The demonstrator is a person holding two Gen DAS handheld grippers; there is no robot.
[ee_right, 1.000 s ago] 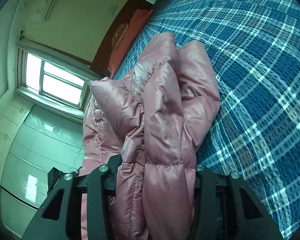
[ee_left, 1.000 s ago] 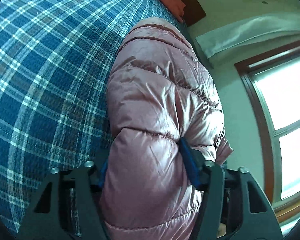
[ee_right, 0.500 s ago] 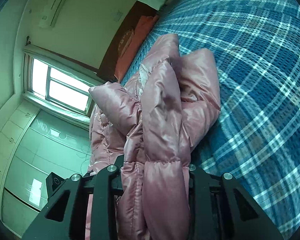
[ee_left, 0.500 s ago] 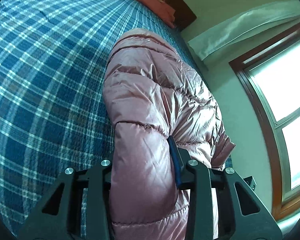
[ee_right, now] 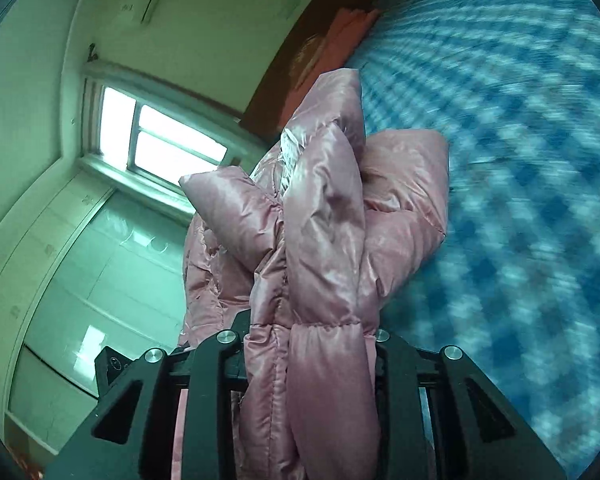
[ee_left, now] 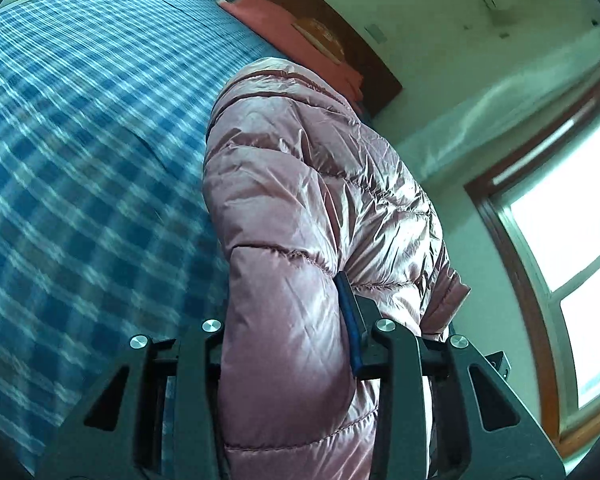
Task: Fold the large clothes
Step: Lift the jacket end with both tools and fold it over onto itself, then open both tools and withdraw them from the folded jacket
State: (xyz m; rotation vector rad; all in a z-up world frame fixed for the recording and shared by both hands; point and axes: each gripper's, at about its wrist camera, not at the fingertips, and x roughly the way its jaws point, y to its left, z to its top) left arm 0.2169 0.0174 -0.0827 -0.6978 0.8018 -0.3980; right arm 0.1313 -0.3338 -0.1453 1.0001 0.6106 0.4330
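Bed point(ee_left: 80, 152) (blue plaid cover); pink pillow point(ee_left: 284, 28) at headboard

The left hand-held gripper point(ee_left: 288, 344) clamps a quilted fold of the shiny pink puffer jacket point(ee_left: 312, 200), which bulges between its fingers. Beside it lies the blurred blue plaid bedspread point(ee_left: 80, 160); a bright window point(ee_left: 572, 240) stands at right.

Glossy quilted cloth over a woven plaid bedspread

The pink puffer jacket point(ee_left: 308, 208) is shiny, crinkled quilted fabric with stitched seams; the blue plaid bedspread point(ee_left: 80, 152) looks matt and woven (blurred here). The left gripper point(ee_left: 290, 344) is matt black plastic with bright metal screws and a blue pad. The headboard point(ee_left: 364, 60) is dark wood.
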